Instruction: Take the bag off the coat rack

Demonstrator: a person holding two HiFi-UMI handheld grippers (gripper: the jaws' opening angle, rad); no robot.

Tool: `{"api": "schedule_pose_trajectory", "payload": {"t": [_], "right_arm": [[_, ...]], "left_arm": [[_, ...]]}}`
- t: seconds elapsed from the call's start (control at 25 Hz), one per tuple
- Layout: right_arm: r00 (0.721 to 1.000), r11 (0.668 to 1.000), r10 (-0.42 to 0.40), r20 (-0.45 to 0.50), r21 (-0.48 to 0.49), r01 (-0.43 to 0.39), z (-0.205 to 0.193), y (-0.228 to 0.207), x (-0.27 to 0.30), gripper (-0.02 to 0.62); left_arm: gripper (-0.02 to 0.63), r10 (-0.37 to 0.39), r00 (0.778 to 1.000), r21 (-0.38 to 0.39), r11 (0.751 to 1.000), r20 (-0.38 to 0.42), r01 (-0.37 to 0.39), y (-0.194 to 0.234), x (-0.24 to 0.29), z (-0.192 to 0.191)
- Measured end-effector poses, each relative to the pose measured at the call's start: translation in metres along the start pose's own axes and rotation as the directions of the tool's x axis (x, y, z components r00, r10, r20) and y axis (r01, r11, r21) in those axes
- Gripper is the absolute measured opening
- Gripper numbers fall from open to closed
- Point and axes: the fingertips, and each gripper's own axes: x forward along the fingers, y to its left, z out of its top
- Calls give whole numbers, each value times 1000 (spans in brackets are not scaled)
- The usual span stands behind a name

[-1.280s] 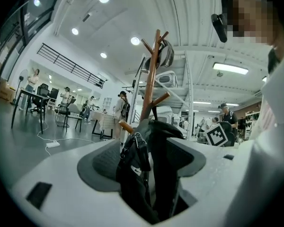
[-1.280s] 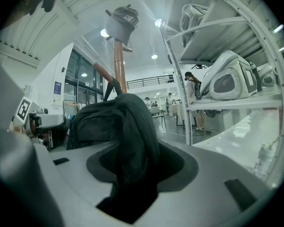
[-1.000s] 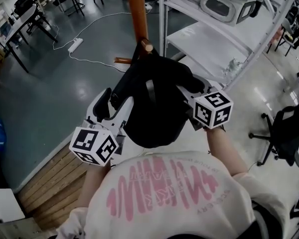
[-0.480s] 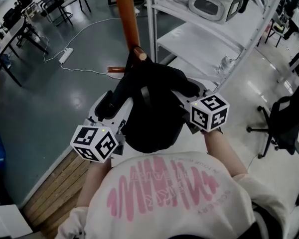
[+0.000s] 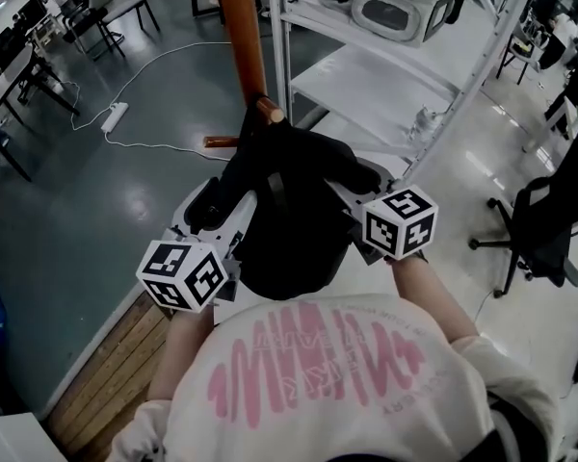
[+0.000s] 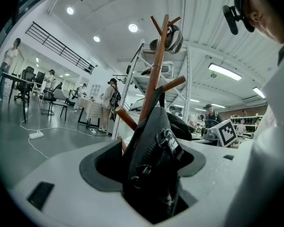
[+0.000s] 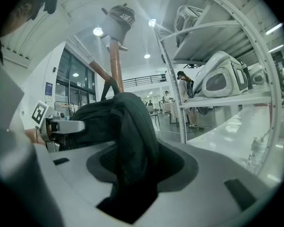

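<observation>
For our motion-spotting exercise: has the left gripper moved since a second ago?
Yes, slightly: the left gripper has edged closer to the coat rack's peg.

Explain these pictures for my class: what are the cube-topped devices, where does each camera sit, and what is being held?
A person holds two hand tools, each with two jaws; the marker cubes are part of them. The head view looks down from the person's head: left gripper, right gripper. The other two cameras ride on the grippers and look along their jaws. Both grip the black bag, while its strap hangs on the wooden coat rack.
</observation>
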Motion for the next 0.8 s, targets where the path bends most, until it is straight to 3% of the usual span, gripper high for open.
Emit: {"api": "schedule_pose_trajectory", "payload": {"t": [0.28,0.52,0.8], "right_arm": [[1000,999,-19,-18,26,20,-1,4,-2,189],[999,998,-47,-14,44,47,-3,7,-1,183],[995,994,-98,6,48,97,-3,11,-4,179]], "left_arm": [[276,-38,999,22,999,22,38,5,-2,4],[196,-95,995,79,992,8,94,7,-4,0],[145,-191,981,81,978,-30,193,7,-6,0]]}}
